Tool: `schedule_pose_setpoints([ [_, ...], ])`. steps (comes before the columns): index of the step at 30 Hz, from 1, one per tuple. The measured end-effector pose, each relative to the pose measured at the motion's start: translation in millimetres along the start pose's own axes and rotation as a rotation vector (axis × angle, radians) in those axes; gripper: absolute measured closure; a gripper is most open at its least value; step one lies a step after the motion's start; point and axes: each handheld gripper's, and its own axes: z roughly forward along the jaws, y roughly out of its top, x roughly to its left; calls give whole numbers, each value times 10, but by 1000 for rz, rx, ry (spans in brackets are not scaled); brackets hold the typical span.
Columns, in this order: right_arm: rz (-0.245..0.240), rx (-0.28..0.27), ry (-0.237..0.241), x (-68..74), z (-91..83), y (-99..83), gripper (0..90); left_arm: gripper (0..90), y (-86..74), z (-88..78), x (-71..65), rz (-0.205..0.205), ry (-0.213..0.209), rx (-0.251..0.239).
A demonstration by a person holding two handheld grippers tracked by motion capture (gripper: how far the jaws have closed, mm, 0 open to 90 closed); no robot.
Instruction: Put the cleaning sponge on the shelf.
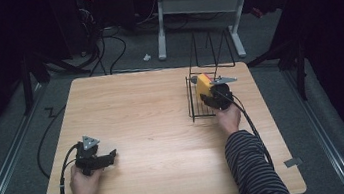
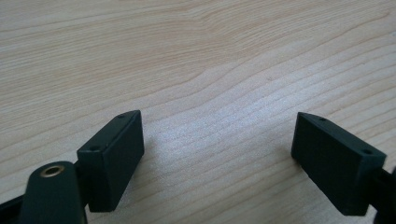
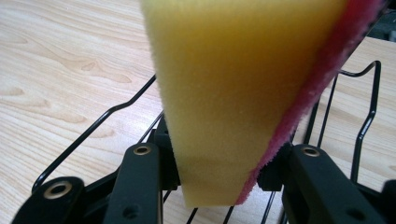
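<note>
Work in hand: judging by the pose, a yellow sponge (image 1: 203,83) with a red scouring face is being lowered into a black wire rack (image 1: 201,104) at the right of centre in the high view.
Right gripper (image 1: 216,94): jaws clamped on the sponge's lower end; in the right gripper view the sponge (image 3: 229,93) stands up between the two black jaws, its red layer on the right edge.
Sponge's place: over the rack, at the rack's far end in the high view; whether it already touches the wires I cannot tell.
Rack: rack wires (image 3: 107,116) run under and on both sides of the sponge, so it is already between the rack's sides.
Left gripper (image 1: 98,159): lower left of the high view, low over the wooden table (image 1: 136,111), jaws apart with nothing between them; the left gripper view has bare wood grain between its pads (image 2: 114,156).
Doing it well: lower the sponge straight, keeping it between the side wires so that a corner does not snag. Let go only once it rests on the rack's base.
Risk: the rack looks light; pushing sideways could slide or tip it.
</note>
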Motion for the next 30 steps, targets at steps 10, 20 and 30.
schedule_pose_setpoints([
  [10, -5, 11, 0, 14, 29, -2, 609, 177, 0, 0, 0, 0, 0, 0],
  [20, -4, 25, -12, 19, 42, -10, 472, 177, 0, 0, 0, 0, 0, 0],
  [30, 18, 15, 19, -25, -21, -6, 246, 177, -1, 2, -2, -3, 0, -2],
])
